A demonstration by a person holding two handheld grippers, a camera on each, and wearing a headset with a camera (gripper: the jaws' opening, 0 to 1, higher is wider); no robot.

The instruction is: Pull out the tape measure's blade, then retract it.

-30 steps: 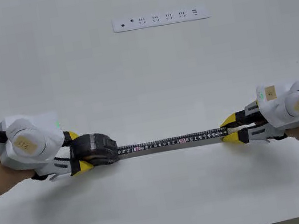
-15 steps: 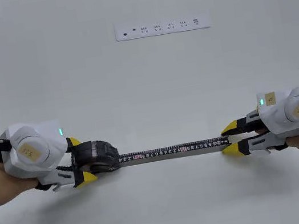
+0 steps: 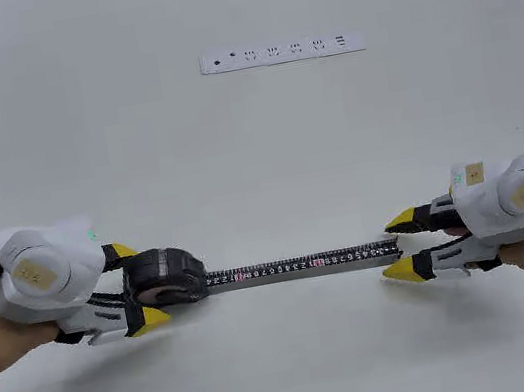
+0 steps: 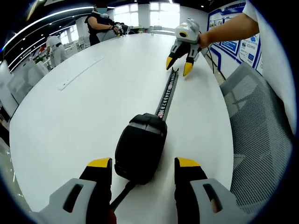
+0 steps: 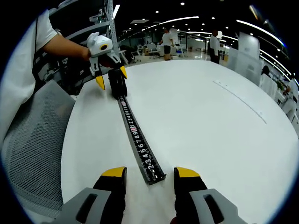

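The left tool point(image 4: 143, 162) has its jaws apart on either side of the back end of the black tape measure point(image 3: 165, 277), which rests on the white table point(image 3: 255, 157) with a gap showing beside one jaw. The right tool point(image 5: 150, 171) is likewise spread, and the free end of the blade point(image 5: 138, 140) lies flat on the table between its yellow tips, touching neither. The blade runs straight from one tool to the other, and a white power strip point(image 3: 281, 51) lies well beyond it.
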